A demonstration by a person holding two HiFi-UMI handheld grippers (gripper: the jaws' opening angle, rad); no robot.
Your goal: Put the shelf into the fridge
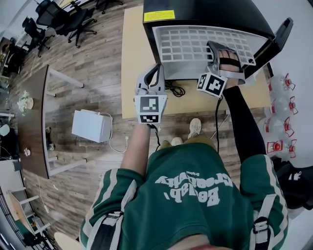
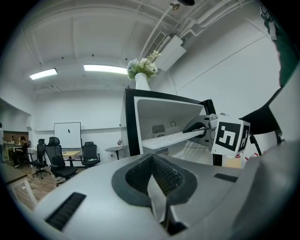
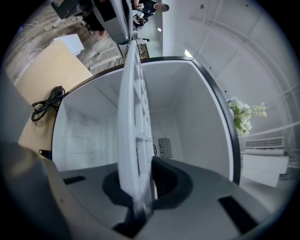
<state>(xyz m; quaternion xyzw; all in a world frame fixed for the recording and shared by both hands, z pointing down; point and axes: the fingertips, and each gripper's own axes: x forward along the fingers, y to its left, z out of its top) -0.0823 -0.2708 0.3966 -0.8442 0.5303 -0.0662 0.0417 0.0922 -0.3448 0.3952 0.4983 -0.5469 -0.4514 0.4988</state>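
Note:
A small black fridge [image 1: 205, 14] stands open on a light wooden table [image 1: 132, 58], its door [image 1: 276, 41] swung to the right. The white grid shelf [image 1: 195, 44] lies level across the fridge's opening. My right gripper [image 1: 217, 56] is shut on the shelf's right front edge. In the right gripper view the shelf [image 3: 133, 117] runs edge-on from my jaws into the white interior [image 3: 187, 122]. My left gripper [image 1: 154, 73] hovers near the fridge's front left corner, shut, with nothing in it. From the left gripper view the shelf [image 2: 173, 138] shows apart from it, inside the fridge [image 2: 131, 122].
A black cable [image 1: 173, 89] lies coiled on the table before the fridge. A vase of flowers [image 2: 143, 70] stands on top of the fridge. On the floor are a white box [image 1: 91, 125] and, to the right, several clear bottles with red caps [image 1: 281, 112]. A dark table [image 1: 34, 122] and office chairs [image 1: 73, 19] are at the left.

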